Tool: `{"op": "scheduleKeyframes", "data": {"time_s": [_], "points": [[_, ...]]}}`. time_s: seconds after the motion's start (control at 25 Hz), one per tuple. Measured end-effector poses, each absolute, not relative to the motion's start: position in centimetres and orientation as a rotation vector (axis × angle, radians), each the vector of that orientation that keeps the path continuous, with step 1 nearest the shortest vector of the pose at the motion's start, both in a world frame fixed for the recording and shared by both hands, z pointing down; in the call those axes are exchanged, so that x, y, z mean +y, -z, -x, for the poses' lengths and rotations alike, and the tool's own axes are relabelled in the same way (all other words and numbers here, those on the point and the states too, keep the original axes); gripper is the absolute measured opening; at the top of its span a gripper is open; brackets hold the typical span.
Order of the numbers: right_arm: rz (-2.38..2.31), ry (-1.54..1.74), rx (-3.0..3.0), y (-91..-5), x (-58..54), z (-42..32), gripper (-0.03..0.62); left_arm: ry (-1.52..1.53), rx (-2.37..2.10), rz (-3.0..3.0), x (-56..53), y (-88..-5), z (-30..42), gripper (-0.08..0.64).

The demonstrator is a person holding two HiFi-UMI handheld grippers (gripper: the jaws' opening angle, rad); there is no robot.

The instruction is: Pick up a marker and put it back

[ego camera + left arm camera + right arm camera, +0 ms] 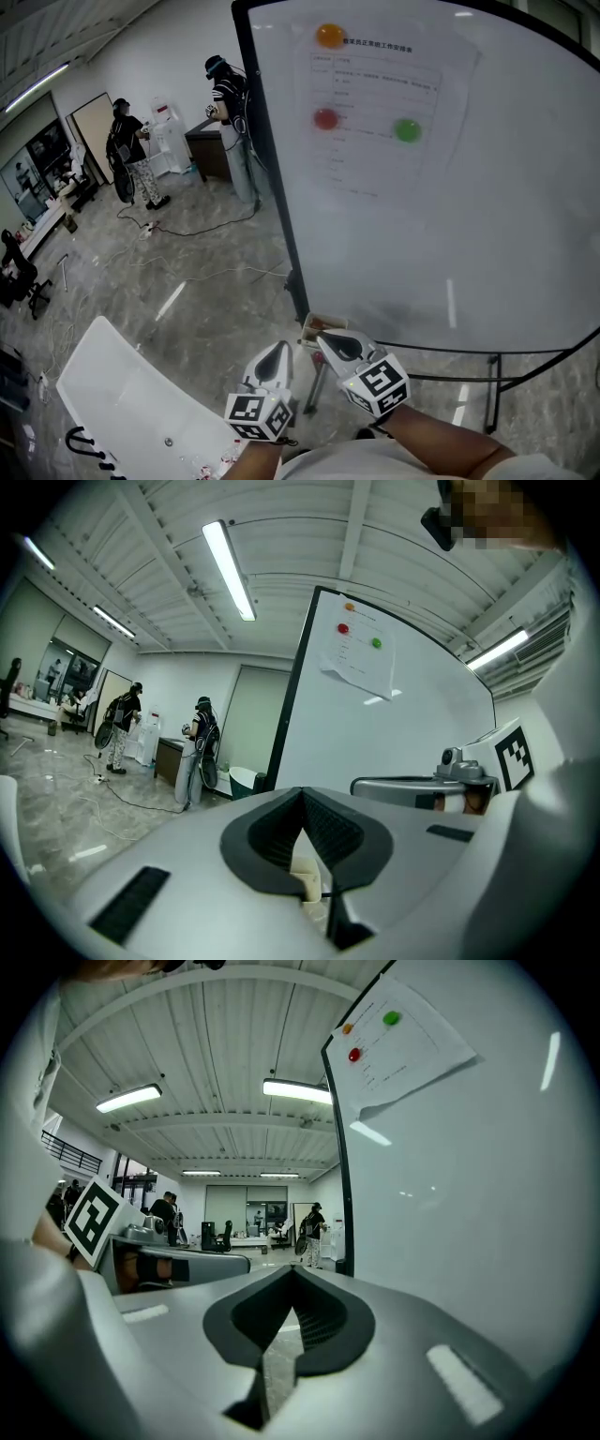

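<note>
Glossy whiteboard (450, 234) faces the left gripper (278, 351) and right gripper (325, 340), both pinched closed on nothing.

Print on sheet (375, 141) too blurry to read, whiteboard (506, 262) cut off rt edge, small tray (312, 326) contents unclear

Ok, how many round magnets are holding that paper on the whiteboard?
3, all on the paper sheet on the whiteboard: orange magnet at its top edge, red magnet lower left, green magnet lower right. None look hidden.
</note>
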State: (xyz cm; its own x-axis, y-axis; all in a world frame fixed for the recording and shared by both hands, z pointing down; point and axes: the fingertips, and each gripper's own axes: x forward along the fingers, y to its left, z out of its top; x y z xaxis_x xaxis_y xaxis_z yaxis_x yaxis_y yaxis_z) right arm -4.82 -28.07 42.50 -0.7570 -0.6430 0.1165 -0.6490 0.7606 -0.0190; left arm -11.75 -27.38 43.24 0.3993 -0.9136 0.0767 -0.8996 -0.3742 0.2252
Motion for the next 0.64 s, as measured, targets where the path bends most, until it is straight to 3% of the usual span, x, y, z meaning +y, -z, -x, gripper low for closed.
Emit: {"op": "scheduleKeyframes", "data": {"time_s": [0.64], "points": [[-1.039,-0.08,-2.834,-42.81,-28.11,5.64,0.002,0.11,-1.6,-2.414,-27.22,-43.4,12.4,0.005]]}}
